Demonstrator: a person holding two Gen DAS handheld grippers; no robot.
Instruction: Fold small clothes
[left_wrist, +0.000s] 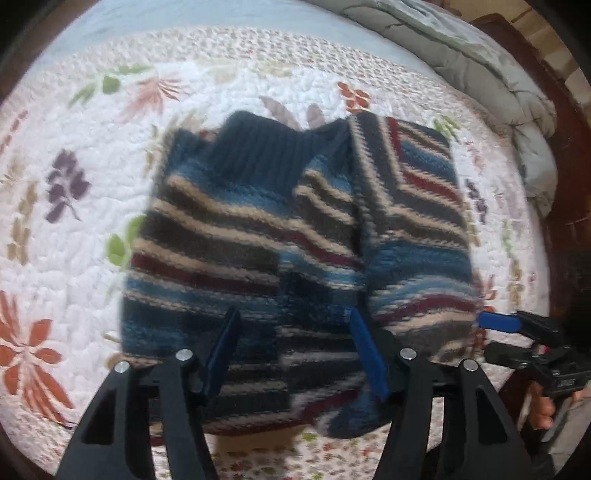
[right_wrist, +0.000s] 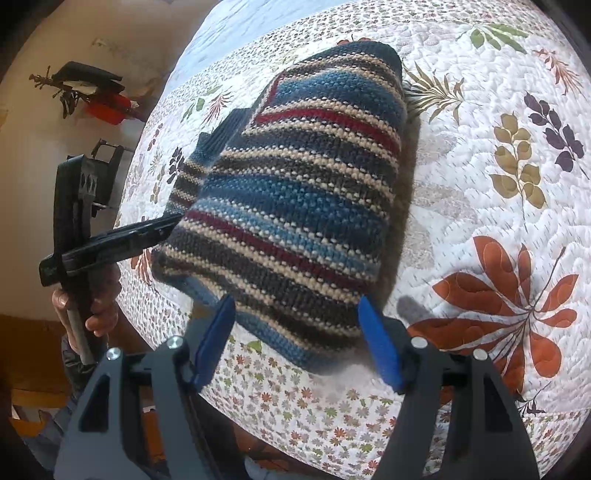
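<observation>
A small knitted sweater striped in blue, beige, grey and dark red lies partly folded on a white floral quilt. One side panel is laid over its right half, and the ribbed navy collar points away. My left gripper hovers over the near hem, open, its blue pads apart with knit below them. In the right wrist view the sweater fills the middle. My right gripper stands open over its near corner, pads not pressing. The left gripper shows at the sweater's left edge, held by a hand.
A grey duvet is bunched at the far right of the bed beside a dark wooden frame. The quilt's edge drops off on the left of the right wrist view. Beyond it, red and black items lie on the floor.
</observation>
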